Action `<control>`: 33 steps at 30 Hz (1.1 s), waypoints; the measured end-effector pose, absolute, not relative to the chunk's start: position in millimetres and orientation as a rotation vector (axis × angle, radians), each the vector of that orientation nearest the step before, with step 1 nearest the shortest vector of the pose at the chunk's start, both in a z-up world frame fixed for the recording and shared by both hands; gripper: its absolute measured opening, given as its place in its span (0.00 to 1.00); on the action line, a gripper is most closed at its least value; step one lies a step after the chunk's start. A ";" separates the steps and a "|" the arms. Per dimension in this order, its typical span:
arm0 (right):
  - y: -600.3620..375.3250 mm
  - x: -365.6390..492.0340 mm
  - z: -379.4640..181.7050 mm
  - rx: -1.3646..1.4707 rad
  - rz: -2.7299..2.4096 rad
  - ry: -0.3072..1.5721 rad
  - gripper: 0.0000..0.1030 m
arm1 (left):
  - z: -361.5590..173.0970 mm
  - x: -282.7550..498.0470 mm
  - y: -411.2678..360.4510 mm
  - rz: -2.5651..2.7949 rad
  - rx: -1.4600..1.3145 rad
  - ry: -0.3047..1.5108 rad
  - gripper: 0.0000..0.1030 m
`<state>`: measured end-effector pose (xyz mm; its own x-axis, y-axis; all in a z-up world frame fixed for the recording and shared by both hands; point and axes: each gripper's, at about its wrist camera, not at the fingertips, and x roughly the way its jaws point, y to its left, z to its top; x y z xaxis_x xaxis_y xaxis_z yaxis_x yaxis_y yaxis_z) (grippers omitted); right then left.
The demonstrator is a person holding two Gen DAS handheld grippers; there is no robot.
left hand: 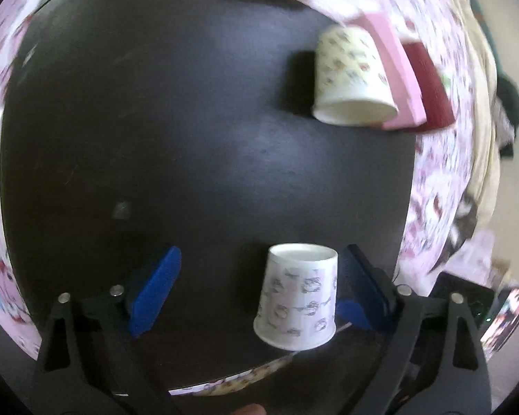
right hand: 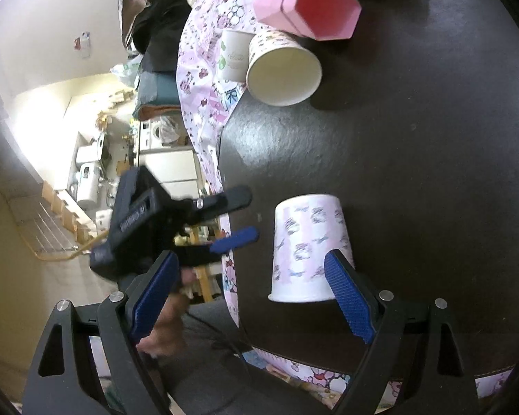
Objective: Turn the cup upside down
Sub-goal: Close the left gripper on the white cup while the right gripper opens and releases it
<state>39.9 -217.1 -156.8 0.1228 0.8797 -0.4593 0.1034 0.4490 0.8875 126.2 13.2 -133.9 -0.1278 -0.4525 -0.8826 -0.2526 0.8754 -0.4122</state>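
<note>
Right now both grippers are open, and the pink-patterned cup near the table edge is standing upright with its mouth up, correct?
Not quite. The pink-patterned cup stands mouth down, with its wide rim on the dark table and its narrow base on top, as the right wrist view shows. The left gripper and the right gripper are both open, as you said.

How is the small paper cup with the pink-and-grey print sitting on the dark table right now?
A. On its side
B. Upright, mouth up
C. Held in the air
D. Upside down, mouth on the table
D: the printed paper cup rests wide rim down on the dark table, with both grippers open around it.
</note>
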 end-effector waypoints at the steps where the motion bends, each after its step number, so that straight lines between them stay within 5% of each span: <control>1: -215.1 38.9 -155.6 0.939 0.722 1.345 0.86 | -134.8 124.5 9.1 -0.203 -0.535 1.739 0.88; 9: -196.0 27.2 -144.0 0.637 0.708 1.369 0.86 | -140.5 121.7 -16.3 -0.232 -0.470 1.808 0.88; 23: -180.7 16.4 -140.9 0.453 0.712 1.382 0.86 | -161.1 107.3 -55.8 -0.223 -0.318 1.857 0.53; 33: -176.7 16.2 -136.0 0.459 0.722 1.379 0.86 | -149.2 110.1 -58.3 -0.232 -0.258 1.803 0.51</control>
<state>16.2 -176.7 -136.0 0.0325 0.6971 -0.7163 -0.1911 0.7078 0.6801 110.1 -58.3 -149.2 -0.2372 -0.2962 -0.9252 -0.0524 0.9549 -0.2923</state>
